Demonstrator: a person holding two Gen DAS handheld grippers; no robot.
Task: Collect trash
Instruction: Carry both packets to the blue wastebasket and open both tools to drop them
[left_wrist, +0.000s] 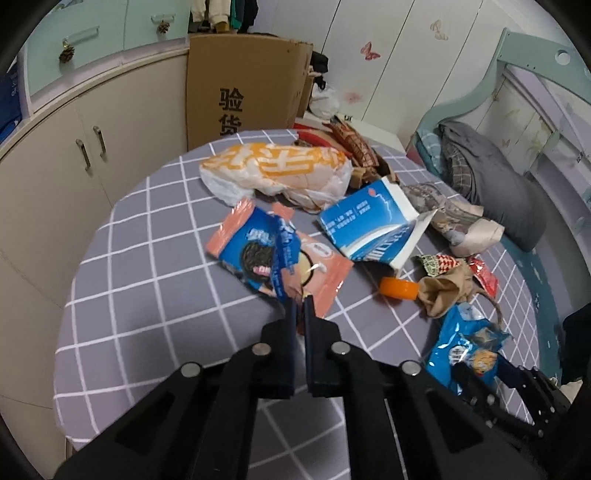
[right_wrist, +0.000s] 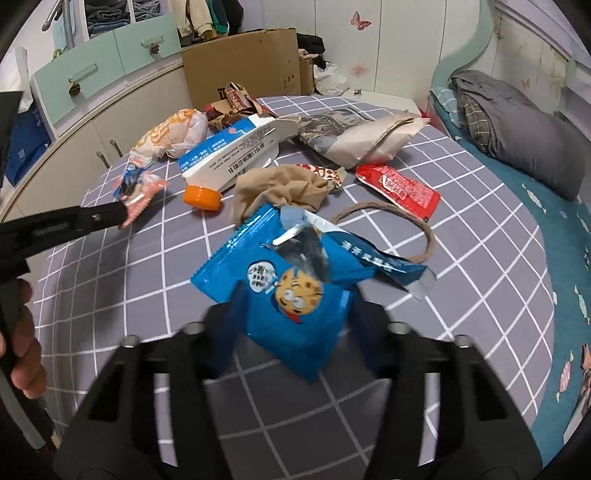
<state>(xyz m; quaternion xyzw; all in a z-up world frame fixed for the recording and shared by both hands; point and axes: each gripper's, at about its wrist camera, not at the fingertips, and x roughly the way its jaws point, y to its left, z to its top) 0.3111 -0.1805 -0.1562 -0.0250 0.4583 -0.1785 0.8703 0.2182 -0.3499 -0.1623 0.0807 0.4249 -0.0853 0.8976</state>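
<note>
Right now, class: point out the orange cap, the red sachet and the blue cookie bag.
orange cap (right_wrist: 202, 196): right wrist view, its top face.
red sachet (right_wrist: 399, 186): right wrist view, its printed middle.
blue cookie bag (right_wrist: 291, 295): right wrist view, the cookie face.

Left wrist view: looks forward and down along its jaws across the worktop (left_wrist: 147, 229) toward the cardboard box (left_wrist: 247, 85) and cabinets; close to the pink cookie wrapper (left_wrist: 280, 258).
Right wrist view: sits further right, lower and very near the blue cookie bag (right_wrist: 291, 295), facing the same far wall.
Shared: blue-white carton (left_wrist: 373, 229) (right_wrist: 236, 147), orange cap (left_wrist: 399, 288) (right_wrist: 202, 196), bed (left_wrist: 517, 206) (right_wrist: 535, 147).
Cross-sight: the left gripper (right_wrist: 125, 218) appears at the right view's left edge.
</note>
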